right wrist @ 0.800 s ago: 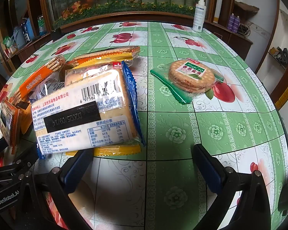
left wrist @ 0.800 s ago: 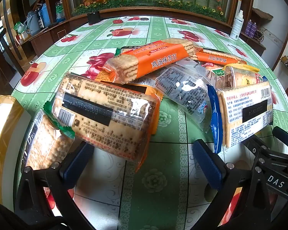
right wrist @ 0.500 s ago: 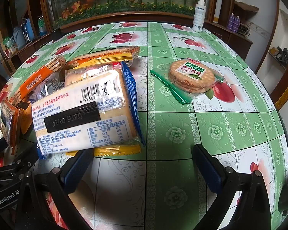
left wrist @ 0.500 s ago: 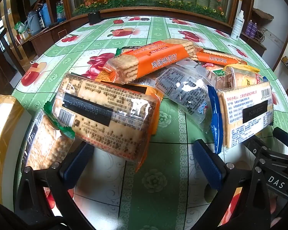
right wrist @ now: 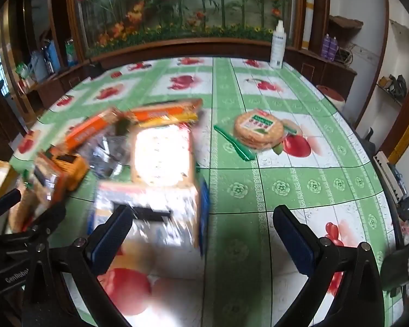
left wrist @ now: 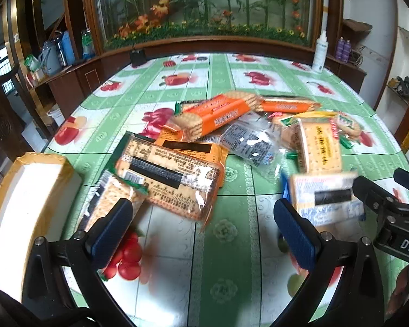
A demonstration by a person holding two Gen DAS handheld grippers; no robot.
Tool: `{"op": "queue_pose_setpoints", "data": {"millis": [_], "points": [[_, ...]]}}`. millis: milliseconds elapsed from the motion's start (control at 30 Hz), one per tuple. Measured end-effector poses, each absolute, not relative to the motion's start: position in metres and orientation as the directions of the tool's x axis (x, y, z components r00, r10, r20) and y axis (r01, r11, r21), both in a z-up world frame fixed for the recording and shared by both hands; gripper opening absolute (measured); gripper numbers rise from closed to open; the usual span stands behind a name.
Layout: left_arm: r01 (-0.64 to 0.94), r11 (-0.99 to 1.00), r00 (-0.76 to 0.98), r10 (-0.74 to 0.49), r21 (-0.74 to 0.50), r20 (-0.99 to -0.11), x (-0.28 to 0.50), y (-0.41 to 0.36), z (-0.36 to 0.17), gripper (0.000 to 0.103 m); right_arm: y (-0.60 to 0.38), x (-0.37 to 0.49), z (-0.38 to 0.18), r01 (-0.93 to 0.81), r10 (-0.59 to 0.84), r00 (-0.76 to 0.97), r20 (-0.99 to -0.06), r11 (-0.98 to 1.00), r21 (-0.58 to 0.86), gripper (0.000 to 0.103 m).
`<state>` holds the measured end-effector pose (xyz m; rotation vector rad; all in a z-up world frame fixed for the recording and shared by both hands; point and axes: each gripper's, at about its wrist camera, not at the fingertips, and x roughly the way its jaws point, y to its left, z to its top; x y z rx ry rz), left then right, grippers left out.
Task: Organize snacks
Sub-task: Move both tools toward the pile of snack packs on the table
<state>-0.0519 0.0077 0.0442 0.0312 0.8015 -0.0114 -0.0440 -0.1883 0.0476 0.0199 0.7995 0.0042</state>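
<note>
Green tablecloth [right wrist: 300, 185] lies bare beside round biscuits [right wrist: 259, 130].

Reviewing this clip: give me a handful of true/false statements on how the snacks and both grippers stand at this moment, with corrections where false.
1. Both grippers are open and hold nothing. True: the left gripper and the right gripper have wide jaws with only tablecloth between them.
2. The round cracker pack lies apart from the snack pile. True.
3. The white spray bottle lies on its side among the snacks. False: it stands upright at the table's far edge.
4. The orange cracker pack lies alone on bare tablecloth. False: it rests on top of other packs in the pile.
5. The cardboard box sits to the right of the pile in the left wrist view. False: it is at the left.
</note>
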Motion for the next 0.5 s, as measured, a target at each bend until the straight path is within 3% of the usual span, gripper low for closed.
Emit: {"op": "queue_pose_setpoints", "data": {"millis": [500], "points": [[-0.043,0.999,0.745,0.013,-0.028,-0.667,-0.082,0.042,0.07,0.103,-0.154,-0.063,0.063,-0.033,0.004,0.747,-0.665,0.999,-0.032,0.103]]}}
